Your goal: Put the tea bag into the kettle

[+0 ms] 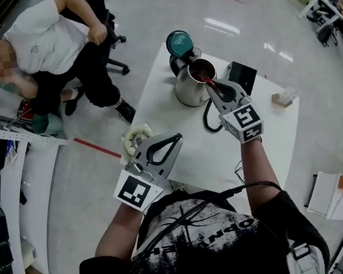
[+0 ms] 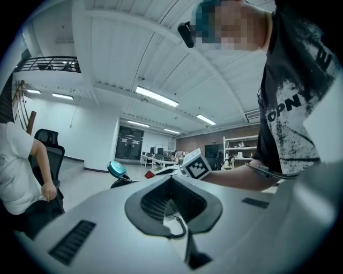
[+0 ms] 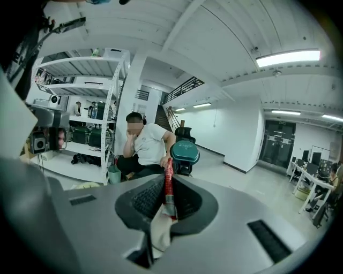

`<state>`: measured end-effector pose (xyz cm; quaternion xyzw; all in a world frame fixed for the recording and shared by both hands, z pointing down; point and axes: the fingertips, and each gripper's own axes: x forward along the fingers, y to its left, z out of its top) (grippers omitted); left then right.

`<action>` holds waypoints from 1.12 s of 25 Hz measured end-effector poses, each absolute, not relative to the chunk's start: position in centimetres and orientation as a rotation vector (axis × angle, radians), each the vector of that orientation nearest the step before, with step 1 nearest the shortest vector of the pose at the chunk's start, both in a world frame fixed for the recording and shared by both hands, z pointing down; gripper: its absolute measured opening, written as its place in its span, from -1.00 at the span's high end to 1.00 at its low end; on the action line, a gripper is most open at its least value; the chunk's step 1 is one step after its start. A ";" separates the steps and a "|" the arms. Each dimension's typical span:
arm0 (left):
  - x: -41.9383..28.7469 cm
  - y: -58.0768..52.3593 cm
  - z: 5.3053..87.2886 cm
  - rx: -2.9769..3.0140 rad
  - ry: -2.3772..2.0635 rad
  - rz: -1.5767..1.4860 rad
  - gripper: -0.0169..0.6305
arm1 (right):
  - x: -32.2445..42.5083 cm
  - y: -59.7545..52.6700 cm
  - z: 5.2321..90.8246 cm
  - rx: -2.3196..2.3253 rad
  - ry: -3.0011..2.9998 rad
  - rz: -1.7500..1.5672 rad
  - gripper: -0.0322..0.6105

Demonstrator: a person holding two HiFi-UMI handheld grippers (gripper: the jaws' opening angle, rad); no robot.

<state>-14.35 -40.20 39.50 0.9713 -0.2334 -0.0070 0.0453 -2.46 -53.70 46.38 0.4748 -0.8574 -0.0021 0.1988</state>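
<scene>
A steel kettle [image 1: 189,85] stands at the far side of the white table [image 1: 278,131], its teal lid [image 1: 178,42] flipped open. My right gripper [image 1: 210,86] is shut on a red tea bag [image 1: 207,82], holding it at the near rim of the kettle's mouth. In the right gripper view the tea bag [image 3: 168,184] sticks up between the closed jaws of the right gripper [image 3: 168,175], with the teal lid [image 3: 185,152] just beyond. My left gripper [image 1: 179,138] hovers over the table's near left part, shut and holding nothing. From the left gripper [image 2: 172,180] the teal lid [image 2: 117,169] shows at the left.
A roll of tape [image 1: 136,135] lies at the table's left edge. A black box [image 1: 243,77] and a small pale box [image 1: 284,96] sit at the right, and a black cable [image 1: 209,123] loops near the kettle. A seated person [image 1: 56,38] is beyond the table, with shelves [image 1: 14,187] at left.
</scene>
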 end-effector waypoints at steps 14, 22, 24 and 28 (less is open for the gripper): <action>-18.1 -41.6 41.3 2.922 -0.839 0.035 0.91 | -3.4 -59.2 48.0 1.316 -2.326 -0.005 0.78; -18.3 -41.3 41.7 2.926 -0.840 0.047 0.91 | -3.4 -59.6 48.5 1.328 -2.289 -0.004 0.68; -18.3 -41.2 41.8 2.931 -0.841 0.055 0.91 | -3.4 -59.7 48.7 1.333 -2.282 -0.004 0.54; -18.3 -41.0 41.8 2.929 -0.845 0.059 0.91 | -3.2 -59.7 48.9 1.345 -2.275 0.005 0.41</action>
